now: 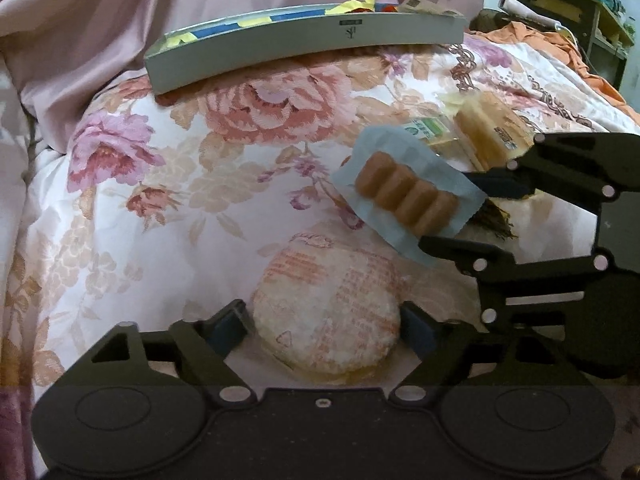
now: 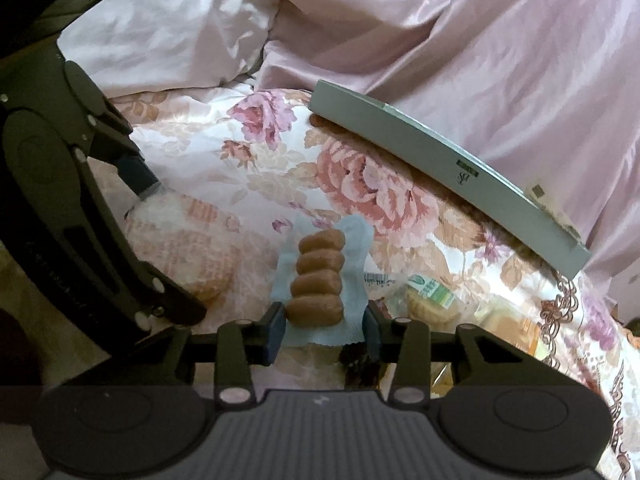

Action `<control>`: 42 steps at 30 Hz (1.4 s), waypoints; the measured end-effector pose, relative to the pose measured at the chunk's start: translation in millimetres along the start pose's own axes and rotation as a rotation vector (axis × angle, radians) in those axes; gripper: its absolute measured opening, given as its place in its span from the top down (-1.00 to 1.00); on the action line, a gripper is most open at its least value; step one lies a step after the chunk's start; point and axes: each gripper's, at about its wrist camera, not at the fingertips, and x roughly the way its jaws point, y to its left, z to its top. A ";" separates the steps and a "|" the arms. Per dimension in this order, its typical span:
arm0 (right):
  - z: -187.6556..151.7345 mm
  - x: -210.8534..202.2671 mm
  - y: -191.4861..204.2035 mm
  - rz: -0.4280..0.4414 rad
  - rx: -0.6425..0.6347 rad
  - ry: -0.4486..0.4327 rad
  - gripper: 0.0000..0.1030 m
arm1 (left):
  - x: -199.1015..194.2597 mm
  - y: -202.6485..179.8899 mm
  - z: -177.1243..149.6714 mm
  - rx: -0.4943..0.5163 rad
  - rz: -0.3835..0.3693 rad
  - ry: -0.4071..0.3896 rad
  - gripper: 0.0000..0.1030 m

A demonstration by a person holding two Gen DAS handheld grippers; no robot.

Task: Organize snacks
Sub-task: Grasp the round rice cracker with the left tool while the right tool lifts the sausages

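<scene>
1. The blue-wrapped cookie pack [image 2: 318,276] is clamped by the right gripper [image 2: 322,330] above the floral quilt [image 1: 120,208].
2. The round rice cracker [image 1: 328,308] is straddled by the left gripper [image 1: 322,326] (contact unclear).
3. Next, carriage to the grey tray [image 1: 304,46] seems required.

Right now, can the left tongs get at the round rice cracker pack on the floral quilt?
Probably yes. The left tongs already straddle the round rice cracker pack, one blue pad on each side, nothing between. The right tongs, shut on the blue-wrapped brown biscuit pack, sit off to the right, clear of it.
</scene>
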 end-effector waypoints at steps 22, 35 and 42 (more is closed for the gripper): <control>10.0 5.0 -11.2 0.094 0.067 -0.081 0.20 | -9.6 55.9 -1.7 -0.429 0.067 -0.092 -0.45; 16.1 22.5 -10.7 0.164 0.113 -0.061 0.60 | -10.0 56.0 -3.0 -0.451 0.075 -0.111 -0.45; 17.4 18.9 -1.7 0.112 0.053 -0.103 0.64 | -16.9 53.2 -1.2 -0.471 0.103 -0.139 -0.45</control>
